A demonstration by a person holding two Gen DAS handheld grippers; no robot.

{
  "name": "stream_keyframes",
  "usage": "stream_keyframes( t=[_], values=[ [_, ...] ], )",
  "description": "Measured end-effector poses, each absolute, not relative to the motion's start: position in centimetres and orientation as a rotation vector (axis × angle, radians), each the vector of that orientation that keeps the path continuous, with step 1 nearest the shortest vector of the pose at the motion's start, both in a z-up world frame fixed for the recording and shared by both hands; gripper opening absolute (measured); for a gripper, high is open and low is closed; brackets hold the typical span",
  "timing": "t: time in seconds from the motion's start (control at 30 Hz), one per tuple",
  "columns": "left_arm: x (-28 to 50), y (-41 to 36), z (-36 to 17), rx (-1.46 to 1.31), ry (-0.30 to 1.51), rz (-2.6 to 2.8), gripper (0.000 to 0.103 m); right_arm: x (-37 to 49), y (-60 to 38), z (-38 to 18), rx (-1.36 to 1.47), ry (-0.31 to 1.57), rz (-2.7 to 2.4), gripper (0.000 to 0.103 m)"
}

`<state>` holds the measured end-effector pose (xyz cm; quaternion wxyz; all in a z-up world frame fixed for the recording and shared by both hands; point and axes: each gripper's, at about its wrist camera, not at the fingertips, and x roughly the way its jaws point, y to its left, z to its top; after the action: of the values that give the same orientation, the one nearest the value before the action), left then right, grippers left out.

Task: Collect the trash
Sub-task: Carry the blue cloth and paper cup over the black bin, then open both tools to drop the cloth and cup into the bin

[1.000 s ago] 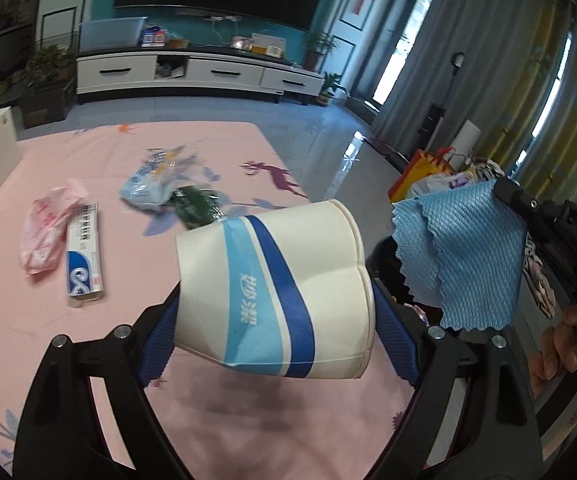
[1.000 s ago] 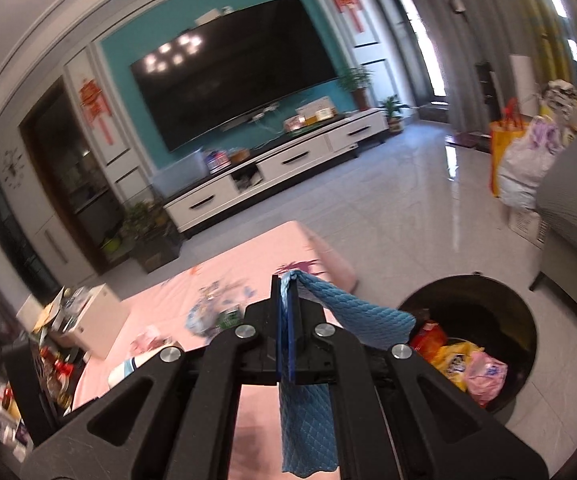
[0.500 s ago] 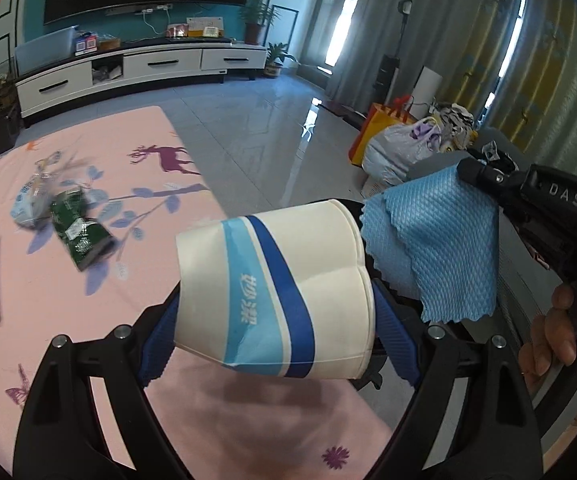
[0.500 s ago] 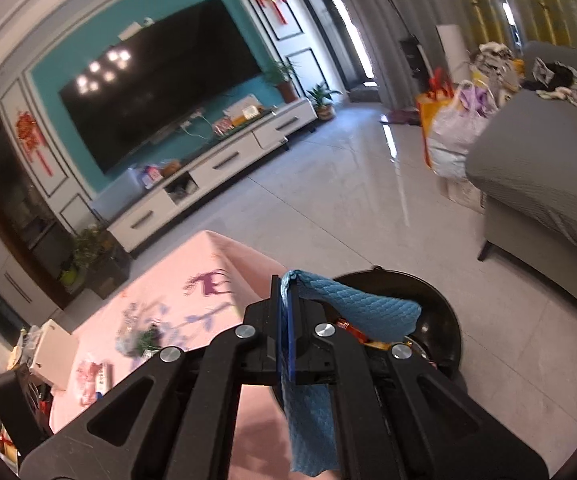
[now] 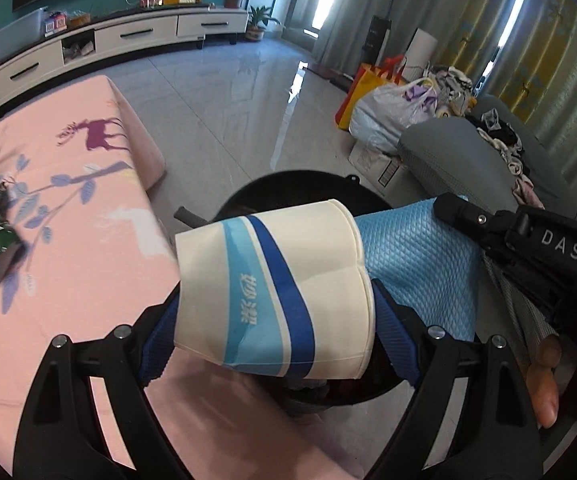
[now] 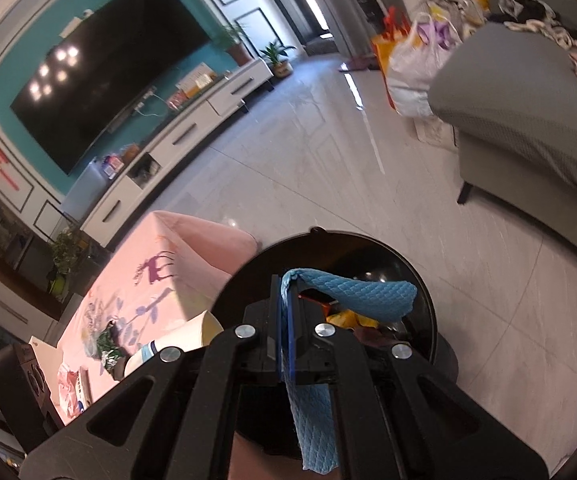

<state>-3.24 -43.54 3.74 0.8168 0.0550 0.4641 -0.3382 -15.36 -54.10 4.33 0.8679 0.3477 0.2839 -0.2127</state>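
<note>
left hand-held gripper pinches a paper cup, right hand-held gripper clamps a blue cloth over the black bin

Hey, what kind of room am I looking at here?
Most likely a home living room: a large black wall-mounted television above a long white media cabinet, and a grey fabric sofa across the glossy tiled floor.

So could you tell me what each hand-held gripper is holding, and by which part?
Left hand-held gripper: paper cup, squeezed across its side walls. Right hand-held gripper: blue cloth, pinched at a fold.
</note>
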Motion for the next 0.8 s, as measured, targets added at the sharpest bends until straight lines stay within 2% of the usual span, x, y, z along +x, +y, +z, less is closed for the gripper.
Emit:
stream_keyframes(
  t=[0.27,0.33,0.43,0.47,0.5,0.63,0.8],
  values=[
    [-2.5,-46.1,2.2,0.155,1.042,-0.743,0.088,-15.6,-56.1,2.3,0.781,0.653,-0.5,0.003],
    [-2.3,-46.2,2.2,0.149,1.057,-0.757,0.09,-15.6,-56.2,2.3,0.779,0.661,-0.504,0.006],
    [-1.9,-46.0,2.6,0.141,1.064,-0.759,0.096,-15.6,-56.1,2.7,0.766,0.645,-0.505,0.025],
    [-1.8,-45.8,2.8,0.134,1.065,-0.759,0.098,-15.7,-56.0,3.0,0.759,0.636,-0.511,0.04],
    [-1.5,-45.4,3.1,0.123,1.07,-0.76,0.099,-15.8,-56.0,3.2,0.755,0.625,-0.514,0.047],
    [-0.6,-43.1,4.4,0.092,1.076,-0.738,0.099,-16.1,-55.7,4.2,0.727,0.59,-0.52,0.057],
    [1.4,-36.4,6.2,0.035,1.036,-0.617,0.1,-15.2,-54.6,5.0,0.661,0.597,-0.515,0.068]
  ],
)
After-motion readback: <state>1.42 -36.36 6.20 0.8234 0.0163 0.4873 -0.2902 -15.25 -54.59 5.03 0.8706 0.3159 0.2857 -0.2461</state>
